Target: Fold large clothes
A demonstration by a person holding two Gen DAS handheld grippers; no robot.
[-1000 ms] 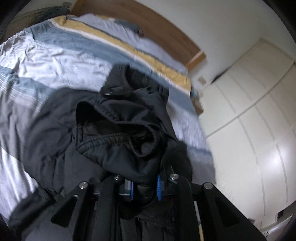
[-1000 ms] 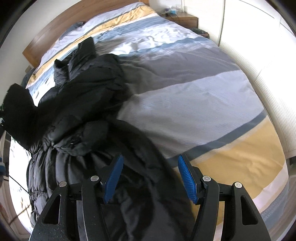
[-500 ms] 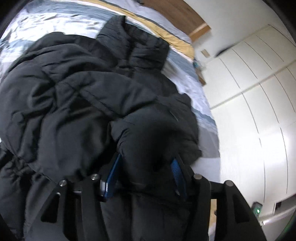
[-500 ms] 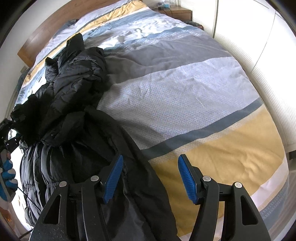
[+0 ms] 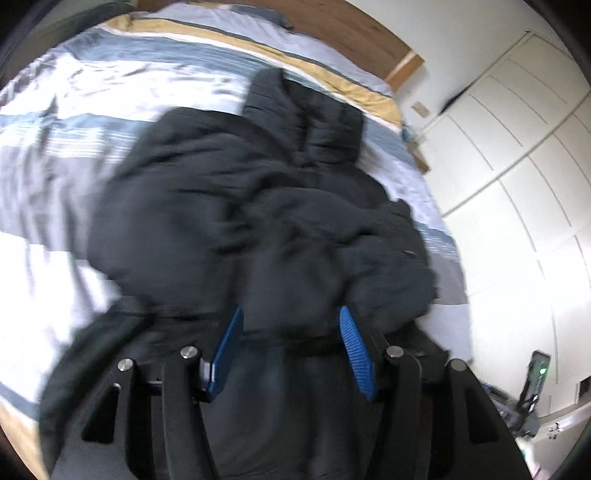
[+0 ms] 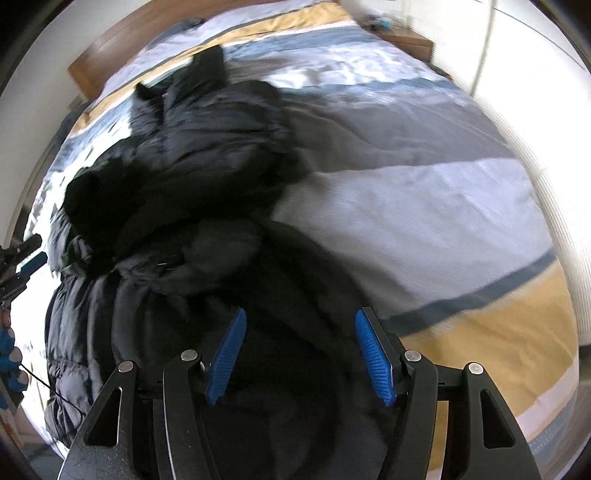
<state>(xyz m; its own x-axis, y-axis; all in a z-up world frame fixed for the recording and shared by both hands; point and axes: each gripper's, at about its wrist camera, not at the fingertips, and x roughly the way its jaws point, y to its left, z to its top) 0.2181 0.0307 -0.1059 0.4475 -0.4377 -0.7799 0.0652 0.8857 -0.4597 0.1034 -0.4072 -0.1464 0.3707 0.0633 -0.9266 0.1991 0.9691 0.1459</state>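
Note:
A black puffer jacket [image 5: 258, 206] lies crumpled lengthwise on the striped duvet [image 5: 74, 110], hood toward the headboard. My left gripper [image 5: 291, 332] hovers over its lower half, blue pads apart, with a bulge of jacket fabric showing between them; I see no pad pressing on it. In the right wrist view the jacket [image 6: 207, 155] fills the left half, a sleeve folded across its body. My right gripper [image 6: 299, 332] stands open over the dark hem near the bed's foot. The left gripper [image 6: 22, 258] shows at the far left edge, with a blue-gloved hand [image 6: 7, 354] below it.
A wooden headboard [image 5: 332, 33] closes the far end of the bed. White wardrobe doors [image 5: 517, 166] run along one side, with a nightstand [image 6: 406, 40] beside them. The duvet [image 6: 424, 206] right of the jacket is bare. A small device with a green light [image 5: 535, 376] stands on the floor.
The left gripper, shut on a lifted cuff a second ago, has opened and let it drop onto the jacket, then drawn back. The right gripper stayed open and shifted over the hem.

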